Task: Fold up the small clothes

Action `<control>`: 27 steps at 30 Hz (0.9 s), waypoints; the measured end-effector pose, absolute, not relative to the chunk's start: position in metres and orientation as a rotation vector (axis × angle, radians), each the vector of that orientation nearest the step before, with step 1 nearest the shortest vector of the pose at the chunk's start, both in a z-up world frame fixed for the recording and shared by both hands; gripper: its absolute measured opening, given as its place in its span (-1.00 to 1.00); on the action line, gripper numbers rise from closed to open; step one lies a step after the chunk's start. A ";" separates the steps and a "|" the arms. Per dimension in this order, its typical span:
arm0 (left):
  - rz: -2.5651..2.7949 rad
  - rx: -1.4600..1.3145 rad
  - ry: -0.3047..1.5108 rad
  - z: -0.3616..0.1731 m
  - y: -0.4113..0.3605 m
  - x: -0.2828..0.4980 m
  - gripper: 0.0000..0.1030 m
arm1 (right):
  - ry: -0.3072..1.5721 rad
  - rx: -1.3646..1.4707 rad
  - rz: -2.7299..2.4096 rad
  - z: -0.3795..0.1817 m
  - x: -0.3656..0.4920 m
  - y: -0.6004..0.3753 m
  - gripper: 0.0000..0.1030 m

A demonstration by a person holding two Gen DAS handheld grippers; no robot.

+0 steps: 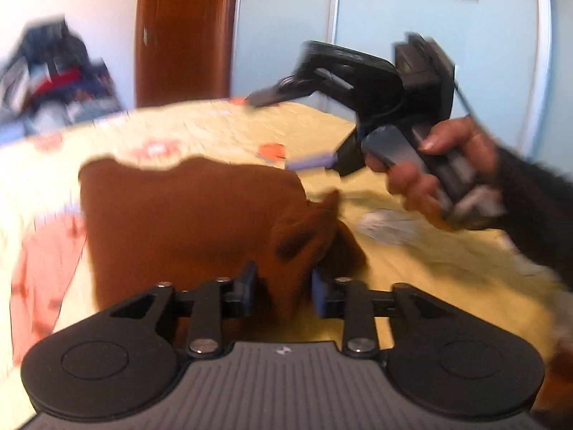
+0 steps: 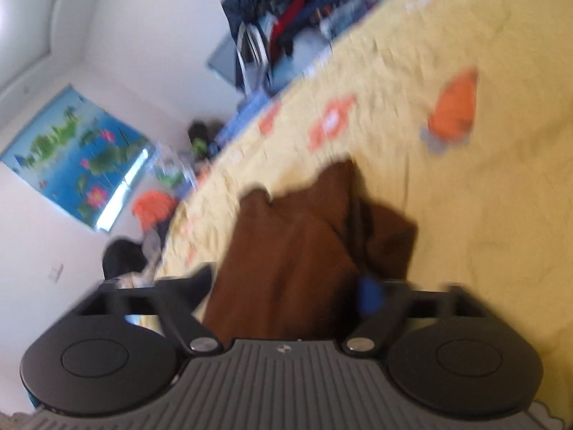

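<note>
A small brown garment (image 1: pixel 186 222) lies on the yellow patterned bedspread (image 1: pixel 222 132). My left gripper (image 1: pixel 283 292) has its jaws closed in on a bunched corner of the brown garment. My right gripper (image 1: pixel 286 130) is held in a hand above the bed at the right of the left wrist view, its jaws wide apart and empty. In the right wrist view the brown garment (image 2: pixel 293 258) lies below my right gripper (image 2: pixel 286 290), whose jaws stand wide apart around the view of it. Both views are motion-blurred.
A pile of dark clothes (image 2: pixel 286 25) sits beyond the bed's far edge. A wooden door (image 1: pixel 182 32) and pale blue wardrobe panels (image 1: pixel 429 53) stand behind the bed. A colourful poster (image 2: pixel 75 157) hangs on the white wall.
</note>
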State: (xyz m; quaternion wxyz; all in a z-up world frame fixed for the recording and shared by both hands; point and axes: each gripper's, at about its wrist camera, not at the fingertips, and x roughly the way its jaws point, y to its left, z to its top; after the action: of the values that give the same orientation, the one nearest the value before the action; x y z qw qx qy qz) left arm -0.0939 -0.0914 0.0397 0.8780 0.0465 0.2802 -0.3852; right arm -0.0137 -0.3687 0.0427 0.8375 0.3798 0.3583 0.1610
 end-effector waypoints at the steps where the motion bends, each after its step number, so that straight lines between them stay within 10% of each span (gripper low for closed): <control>1: -0.816 0.051 0.599 0.043 -0.075 -0.092 0.05 | 0.709 0.790 0.324 0.051 -0.016 -0.372 1.00; 3: -0.780 -0.061 0.607 0.050 -0.040 -0.087 0.63 | 0.739 0.789 0.309 0.052 -0.008 -0.380 1.00; 14: -0.576 -0.789 0.856 0.011 0.019 0.111 0.61 | 0.895 0.718 0.319 0.014 0.032 -0.349 0.77; 16: -0.575 -0.813 0.916 -0.003 0.009 0.134 0.46 | 0.905 0.742 0.323 0.011 0.037 -0.349 0.35; 18: -0.546 -0.765 0.941 -0.011 -0.003 0.140 -0.74 | 0.934 0.757 0.324 0.004 0.042 -0.348 -0.12; 27: -0.489 -0.502 0.694 0.059 0.007 0.139 -0.76 | 0.752 0.694 0.442 0.029 0.057 -0.327 -0.34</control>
State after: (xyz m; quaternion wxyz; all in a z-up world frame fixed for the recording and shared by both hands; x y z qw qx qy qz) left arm 0.1389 0.0069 0.0594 0.8809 -0.2407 0.3330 -0.2348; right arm 0.0565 -0.3269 0.0291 0.8486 0.3294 0.3570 0.2097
